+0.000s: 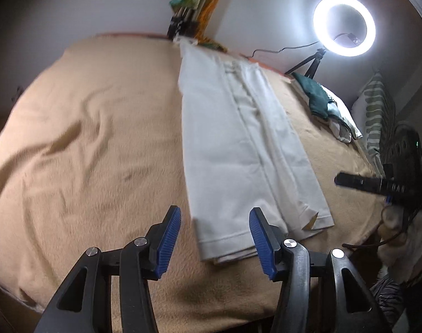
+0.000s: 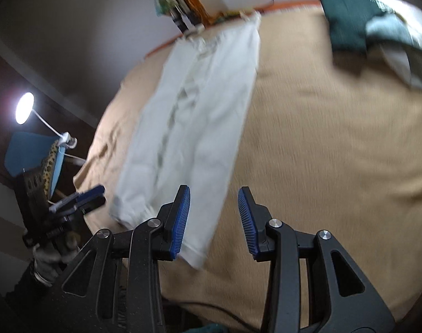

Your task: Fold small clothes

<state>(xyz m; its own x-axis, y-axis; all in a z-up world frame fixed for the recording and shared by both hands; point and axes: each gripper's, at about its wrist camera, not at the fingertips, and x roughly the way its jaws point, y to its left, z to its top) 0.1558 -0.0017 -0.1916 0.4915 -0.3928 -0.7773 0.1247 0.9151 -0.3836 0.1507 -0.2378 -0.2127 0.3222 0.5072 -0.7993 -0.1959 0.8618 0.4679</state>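
Note:
A pair of white trousers [image 1: 238, 138] [image 2: 200, 111] lies folded lengthwise, legs together, on a tan blanket [image 1: 86, 138] [image 2: 336, 138]. Its hem is nearest to me and its waist is at the far edge. My left gripper [image 1: 215, 213] hovers open over the hem's left corner, and its blue pads touch nothing. My right gripper [image 2: 213, 191] is open above the hem's right edge, with cloth showing below the gap but not pinched. Each gripper appears in the other's view: the left gripper [image 2: 86, 197] at the left, the right gripper [image 1: 358, 184] at the right, held by a gloved hand.
A lit ring light [image 1: 344, 25] stands on a tripod at the far right. A pile of green and white clothes [image 1: 322, 100] [image 2: 349, 22] lies on the blanket's far right. A striped pillow [image 1: 377, 111] leans beyond it. A small lamp [image 2: 25, 108] glows at the left. Colourful cloths [image 1: 200, 0] hang on the wall.

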